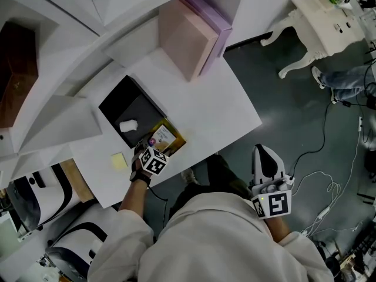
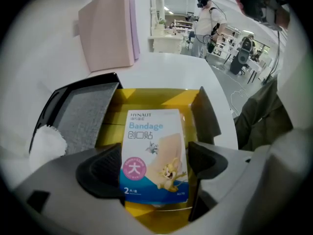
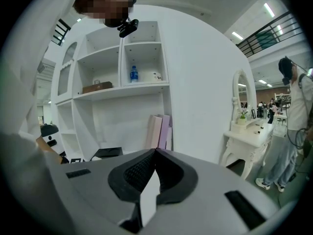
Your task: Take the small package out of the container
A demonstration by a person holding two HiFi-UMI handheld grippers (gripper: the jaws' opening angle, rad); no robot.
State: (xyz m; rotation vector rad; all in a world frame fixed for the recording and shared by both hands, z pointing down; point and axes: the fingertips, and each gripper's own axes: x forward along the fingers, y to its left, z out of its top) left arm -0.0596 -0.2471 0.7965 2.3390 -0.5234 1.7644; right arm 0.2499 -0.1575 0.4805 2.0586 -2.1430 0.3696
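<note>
The small package (image 2: 153,146) sits in the yellow container (image 2: 161,96) at the near edge of the white table (image 1: 226,113). Its printed face is up, its long axis runs along the jaws, and its top points away from our left gripper (image 2: 155,156). Those jaws stand wide, one pad against each side edge of the package. Our left forearm reaches forward over the table edge. Our right gripper (image 3: 155,155), jaws pressed together and empty, hangs beside us, off the table.
</note>
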